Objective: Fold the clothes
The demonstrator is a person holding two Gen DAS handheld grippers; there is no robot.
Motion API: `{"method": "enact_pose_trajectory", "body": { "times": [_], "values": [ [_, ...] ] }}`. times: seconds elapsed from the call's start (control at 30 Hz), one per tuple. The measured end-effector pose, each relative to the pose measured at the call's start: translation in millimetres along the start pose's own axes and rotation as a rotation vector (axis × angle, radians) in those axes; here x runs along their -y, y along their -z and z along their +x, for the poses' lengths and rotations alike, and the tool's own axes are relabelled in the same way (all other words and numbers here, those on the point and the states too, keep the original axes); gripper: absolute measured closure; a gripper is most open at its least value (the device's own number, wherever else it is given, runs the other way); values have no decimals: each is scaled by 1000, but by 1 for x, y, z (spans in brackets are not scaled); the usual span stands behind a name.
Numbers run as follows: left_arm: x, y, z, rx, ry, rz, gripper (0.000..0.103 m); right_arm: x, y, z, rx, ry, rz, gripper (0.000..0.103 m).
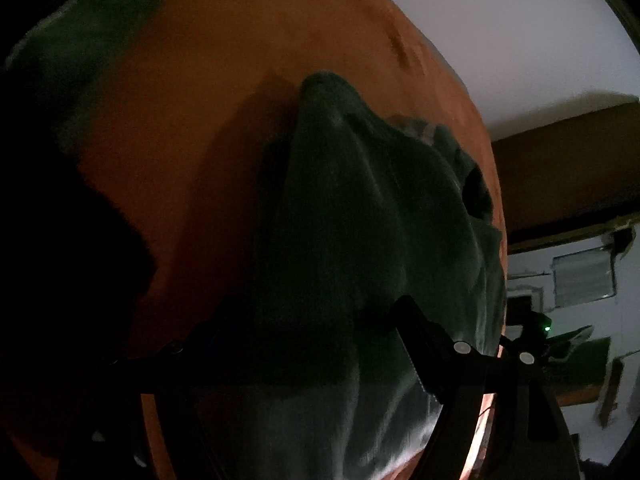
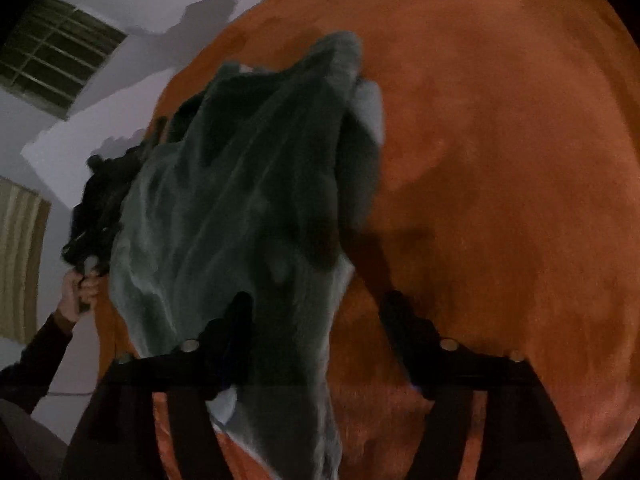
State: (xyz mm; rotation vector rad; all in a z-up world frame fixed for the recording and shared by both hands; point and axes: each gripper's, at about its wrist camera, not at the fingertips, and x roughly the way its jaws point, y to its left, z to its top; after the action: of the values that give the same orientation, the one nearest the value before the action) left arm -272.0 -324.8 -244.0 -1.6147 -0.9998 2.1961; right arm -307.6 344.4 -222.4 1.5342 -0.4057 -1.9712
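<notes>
Nearest in the left wrist view, the left gripper (image 1: 316, 332) points steeply down with its two fingers spread wide. The dark green garment (image 1: 360, 208) lies between and under them, but the dim picture does not show whether the pads press on the cloth; the left finger is lost in shadow. In the right wrist view, the right gripper (image 2: 316, 312) also tilts downward, jaws standing apart; its left finger (image 2: 236, 320) overlaps the near end of the garment (image 2: 240, 184), while the right finger (image 2: 400, 320) stands clear over bare orange sheet, so nothing is clamped.

The garment is bunched and ridged with long creases, not flat. Its long axis runs from the grippers away across the bed, and its far end rises to a rounded peak. It lies on the orange bedsheet (image 1: 200, 100), near the bed's edge. No label or writing can be read on it.

Further off in the right view, a hand (image 2: 78, 290) in a dark sleeve grips the other gripper's handle beside the bed. Beyond stands a pale wall (image 2: 132, 0) with a barred window (image 2: 60, 64).
</notes>
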Motion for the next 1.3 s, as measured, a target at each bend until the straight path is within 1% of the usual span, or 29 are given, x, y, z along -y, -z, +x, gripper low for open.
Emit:
{"method": "enact_pose_trajectory", "body": {
  "times": [0.03, 0.13, 0.27, 0.33, 0.4, 0.43, 0.5, 0.57, 0.63, 0.7, 0.77, 0.8, 0.83, 0.87, 0.9, 0.93, 0.97, 1.0, 1.07, 1.1, 1.17, 1.23, 1.3],
  "values": [
    [-1, -5, 4, -4, 6, -5, 24, 2, -7, 3, -2, -22, 11, 33],
    [2, -18, 12, -12, 26, 0, 24, 17, -28, 1, 20, -136, 106, 33],
    [7, -32, 19, -30, 51, 7, 24, 41, -53, 7, 33, -216, 199, 33],
    [8, -39, 23, -39, 66, 15, 24, 48, -65, 18, 22, -256, 217, 33],
    [14, -45, 27, -28, 81, 62, 24, 50, -76, 27, 27, -291, 223, 33],
    [15, -47, 30, -27, 90, 68, 24, 51, -81, 30, 34, -307, 224, 33],
    [15, -51, 35, -29, 106, 67, 23, 51, -91, 34, 50, -341, 226, 33],
    [13, -54, 38, -28, 127, 38, 23, 51, -101, 41, 49, -372, 234, 33],
    [9, -58, 39, -35, 154, -2, 22, 49, -109, 46, 42, -385, 234, 33],
    [7, -63, 38, -42, 185, -33, 22, 43, -119, 51, 27, -380, 207, 33],
    [8, -65, 35, -34, 188, -36, 22, 35, -130, 57, 22, -363, 182, 34],
    [10, -66, 35, -28, 182, -31, 22, 31, -136, 62, 17, -352, 173, 35],
    [13, -66, 35, -21, 176, -26, 22, 27, -141, 66, 11, -338, 162, 42],
    [20, -67, 37, -6, 171, -12, 25, 22, -145, 70, 3, -318, 146, 55],
    [25, -66, 36, 12, 163, 5, 38, 16, -148, 73, -4, -299, 125, 62],
    [29, -64, 34, 30, 155, 23, 49, 11, -151, 77, -11, -279, 104, 80],
    [36, -61, 35, 40, 143, 47, 73, 6, -153, 78, -12, -260, 83, 83],
    [43, -59, 36, 49, 130, 73, 78, 2, -152, 77, 1, -241, 65, 84],
    [55, -54, 36, 63, 73, 110, 81, -7, -149, 73, 26, -204, 29, 87],
    [56, -52, 33, 71, 62, 113, 83, -10, -148, 70, 43, -187, 18, 88],
    [60, -49, 24, 117, 61, 102, 84, -14, -145, 58, 91, -162, 22, 89],
    [64, -44, 8, 181, 84, 87, 85, -21, -140, 42, 139, -140, 16, 90],
    [77, -43, -5, 227, 86, 98, 85, -34, -137, 26, 177, -111, -16, 90]
  ]
}}
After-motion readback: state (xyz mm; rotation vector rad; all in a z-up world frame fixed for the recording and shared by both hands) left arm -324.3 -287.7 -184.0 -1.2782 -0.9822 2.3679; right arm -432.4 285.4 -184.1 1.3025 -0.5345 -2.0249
